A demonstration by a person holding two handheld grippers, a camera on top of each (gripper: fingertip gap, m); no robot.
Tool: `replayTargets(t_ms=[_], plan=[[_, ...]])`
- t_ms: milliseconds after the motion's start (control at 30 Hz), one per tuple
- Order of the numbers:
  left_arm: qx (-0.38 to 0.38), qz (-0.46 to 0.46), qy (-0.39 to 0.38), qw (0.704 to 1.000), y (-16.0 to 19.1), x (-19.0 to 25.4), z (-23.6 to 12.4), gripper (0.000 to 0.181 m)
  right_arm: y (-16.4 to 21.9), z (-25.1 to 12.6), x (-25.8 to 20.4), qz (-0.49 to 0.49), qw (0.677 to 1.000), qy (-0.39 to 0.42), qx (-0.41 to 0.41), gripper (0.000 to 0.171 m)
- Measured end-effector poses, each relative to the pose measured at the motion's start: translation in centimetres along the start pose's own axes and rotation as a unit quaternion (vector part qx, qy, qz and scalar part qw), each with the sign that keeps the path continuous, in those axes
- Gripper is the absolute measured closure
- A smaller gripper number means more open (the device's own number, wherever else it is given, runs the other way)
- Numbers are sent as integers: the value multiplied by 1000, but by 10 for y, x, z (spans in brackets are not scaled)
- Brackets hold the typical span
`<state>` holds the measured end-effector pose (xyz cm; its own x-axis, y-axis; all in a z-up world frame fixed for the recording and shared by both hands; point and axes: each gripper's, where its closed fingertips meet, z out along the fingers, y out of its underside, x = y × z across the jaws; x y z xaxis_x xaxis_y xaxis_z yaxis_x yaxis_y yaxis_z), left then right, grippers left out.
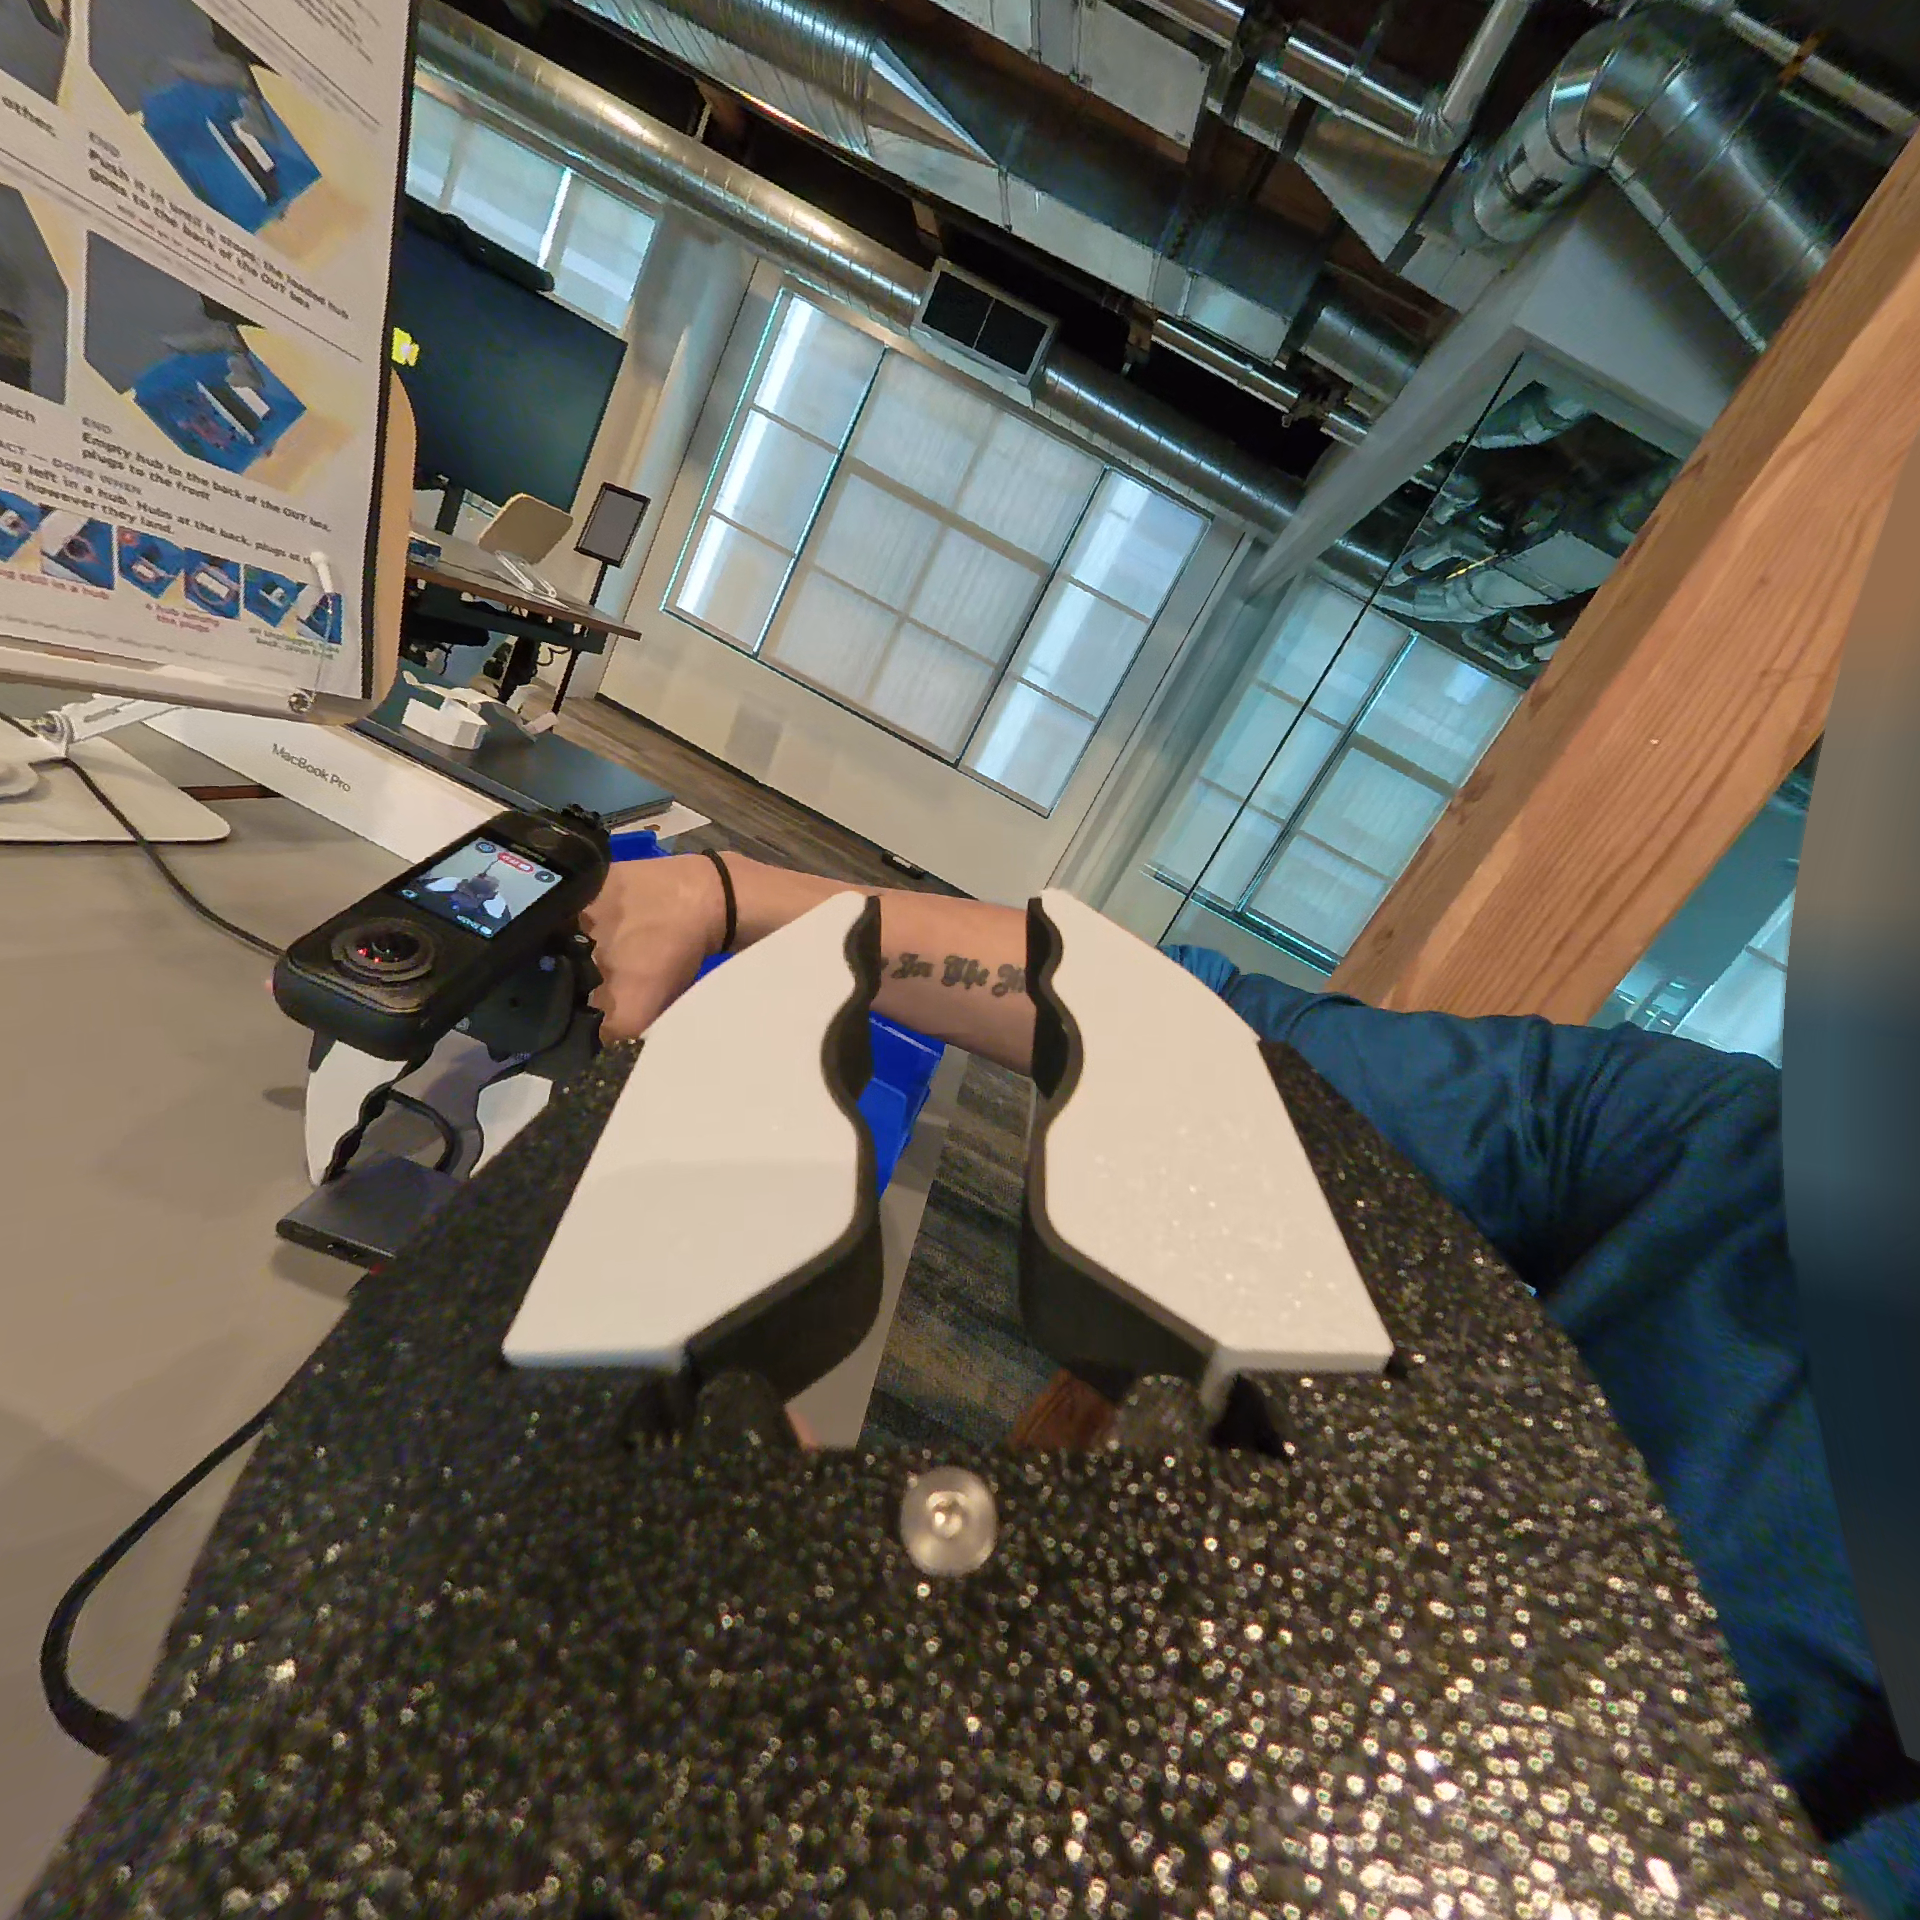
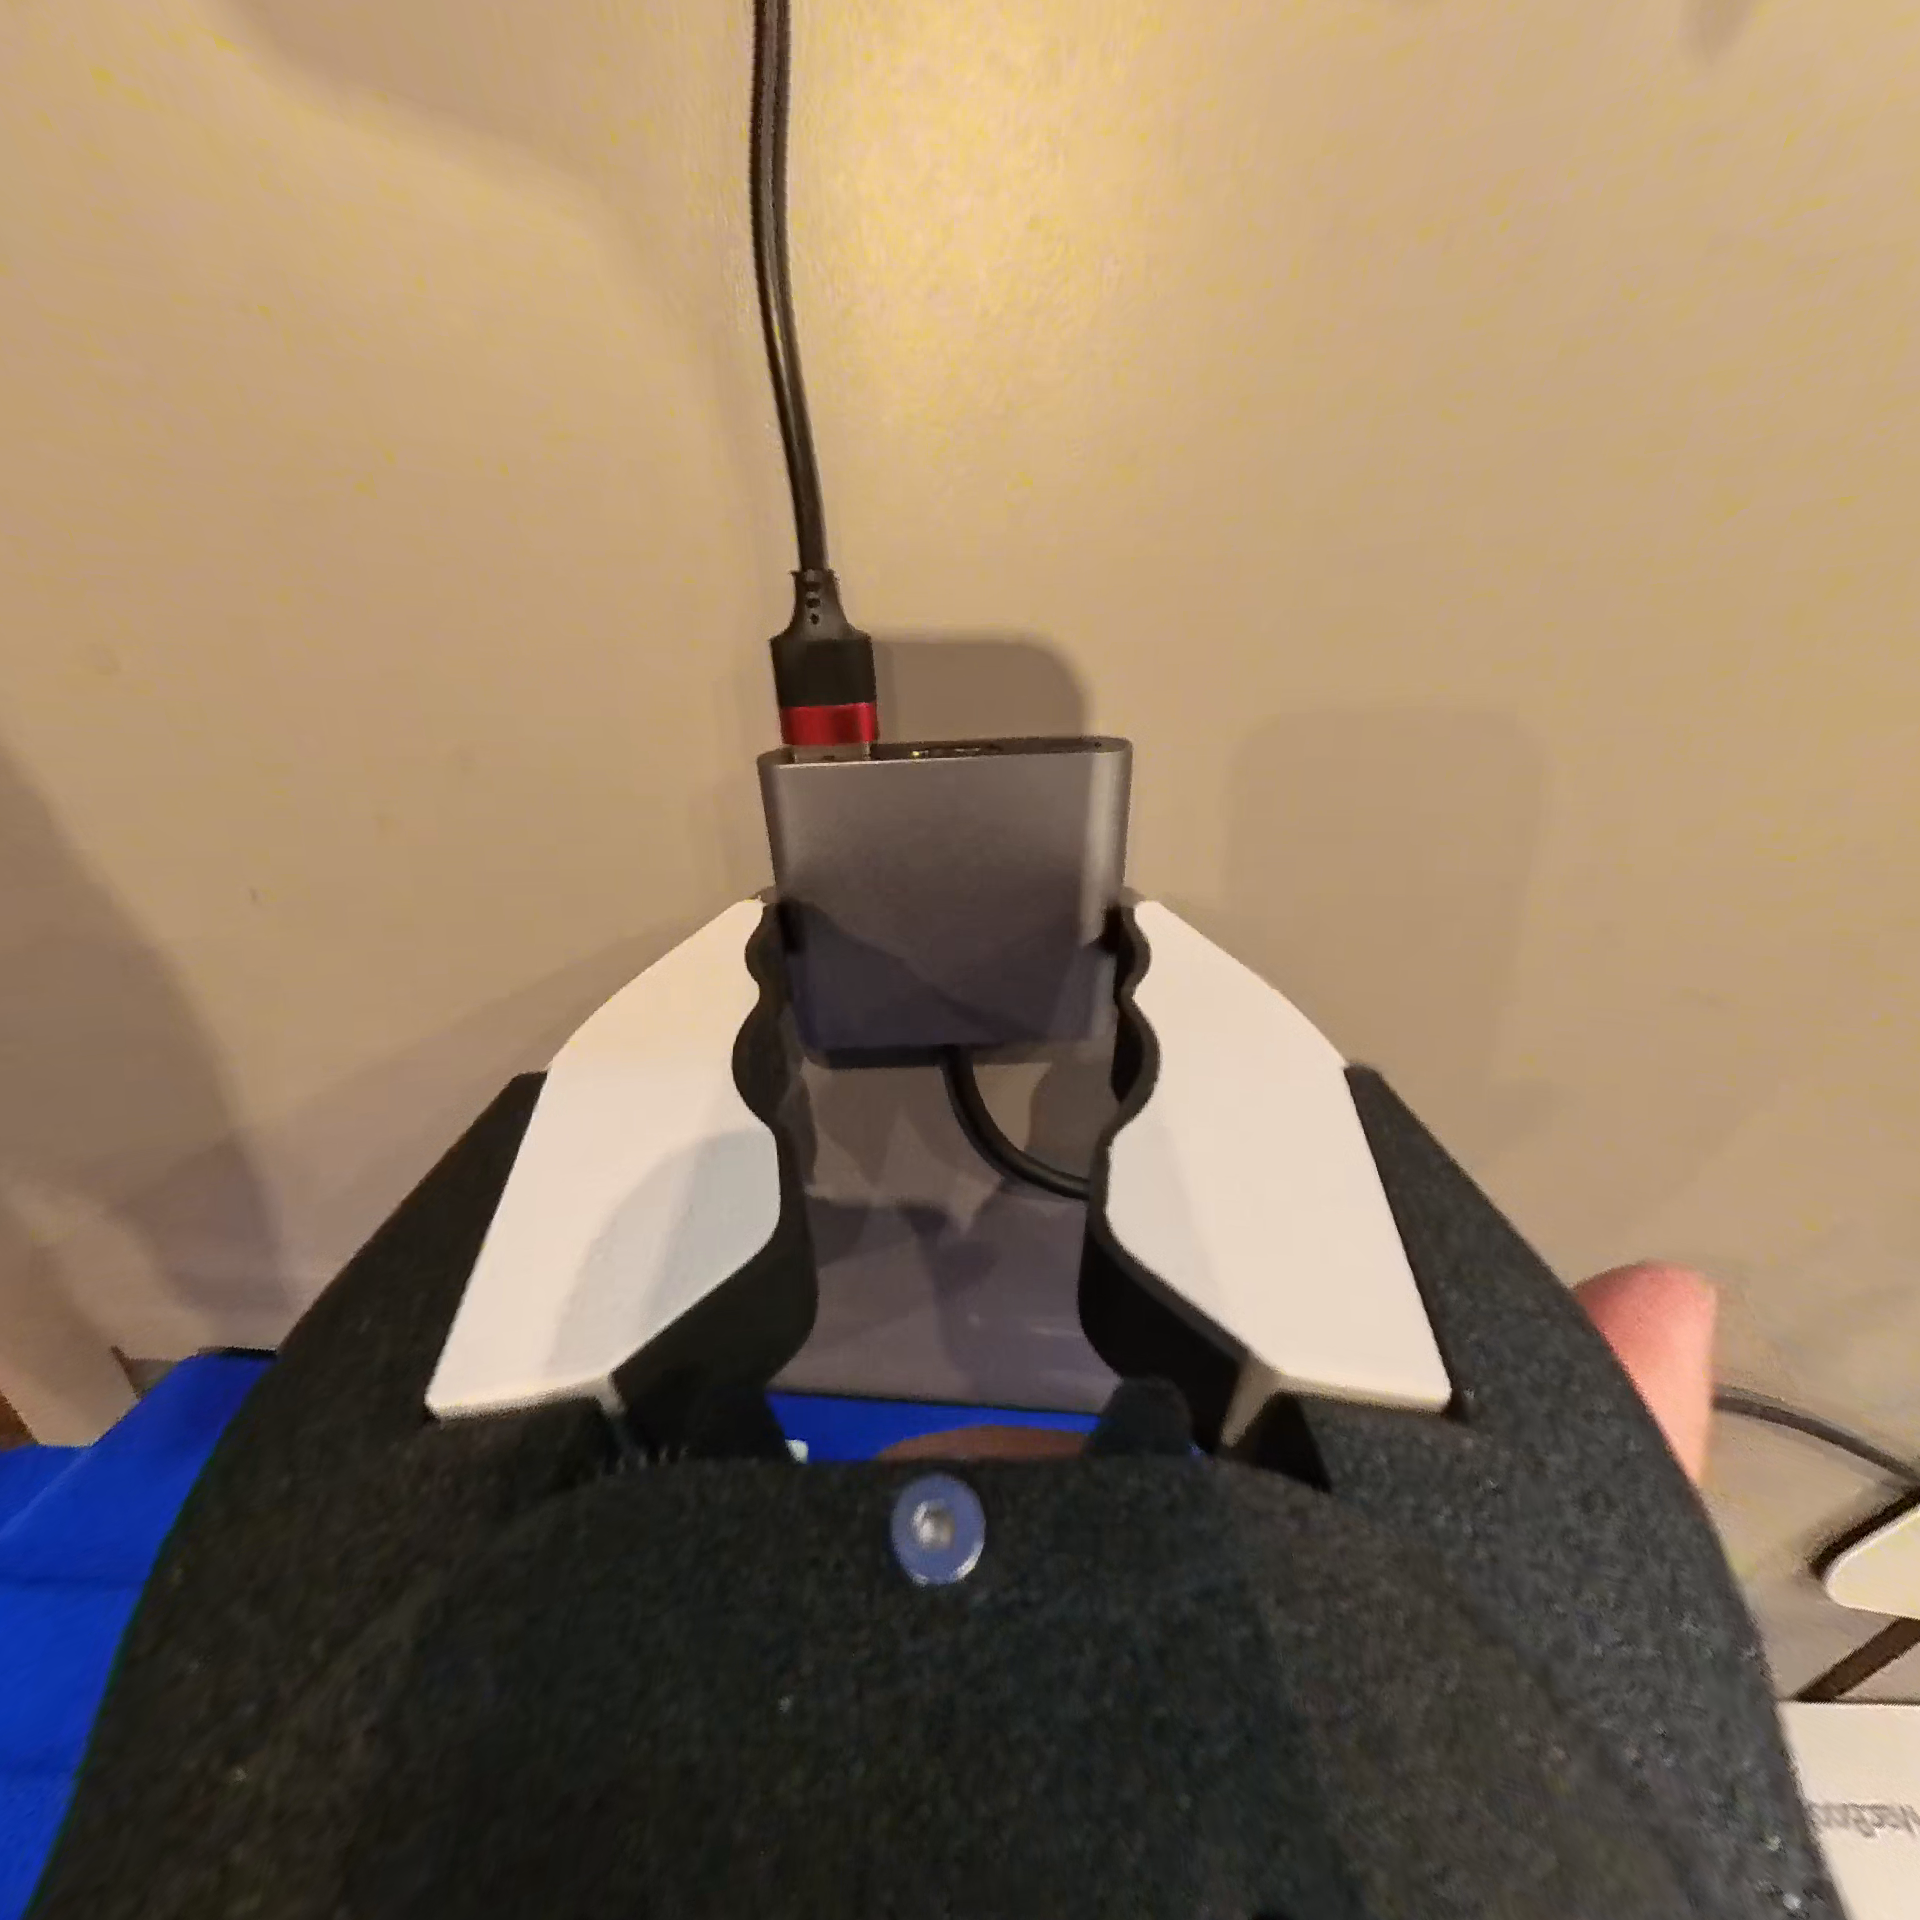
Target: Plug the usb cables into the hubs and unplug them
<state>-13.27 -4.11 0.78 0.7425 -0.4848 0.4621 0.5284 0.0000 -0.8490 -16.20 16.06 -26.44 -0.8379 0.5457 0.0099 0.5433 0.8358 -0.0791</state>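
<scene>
My right gripper (image 2: pixel 948 920) is shut on a grey USB hub (image 2: pixel 945 852), holding its near half by the sides just over the beige table (image 2: pixel 416 520). A black USB plug with a red ring (image 2: pixel 826 696) sits in the left port on the hub's far end, and its cable (image 2: pixel 784 312) runs away across the table. The hub's own black lead (image 2: pixel 987 1132) curls out of its near end. My left gripper (image 1: pixel 951 914) is open and empty, raised and tilted, to the right of the right gripper (image 1: pixel 400 1153) and the hub (image 1: pixel 364 1210).
A blue bin (image 1: pixel 899 1091) stands behind my left fingers, across which the person's forearm (image 1: pixel 935 966) reaches. An instruction sheet on a stand (image 1: pixel 208 312) and a white laptop box (image 1: pixel 312 774) are at the table's far left. A black cable (image 1: pixel 135 1558) loops over the table. The gap from one gripper's tips to the other's is roughly 35 cm.
</scene>
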Motion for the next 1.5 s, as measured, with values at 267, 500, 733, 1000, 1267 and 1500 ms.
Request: replayTargets(t_ms=[267,500,733,1000,1267,1500], plan=[[2,1,0,1000,-1,1,0,155,-3,-29,6,24,999,21,11,111],[1,6,3,1000,-1,5,1,156,-3,-94,9,46,997,51,38,112],[-3,14,10,1000,0,17,6,156,24,-126,-2,65,995,75,22,112],[-11,27,13,999,3,29,11,156,33,-153,-11,74,991,101,38,112],[-17,28,17,999,7,34,16,156,52,-215,-16,122,977,139,105,111],[-25,26,23,999,14,36,22,156,99,-264,-29,175,960,166,139,112]])
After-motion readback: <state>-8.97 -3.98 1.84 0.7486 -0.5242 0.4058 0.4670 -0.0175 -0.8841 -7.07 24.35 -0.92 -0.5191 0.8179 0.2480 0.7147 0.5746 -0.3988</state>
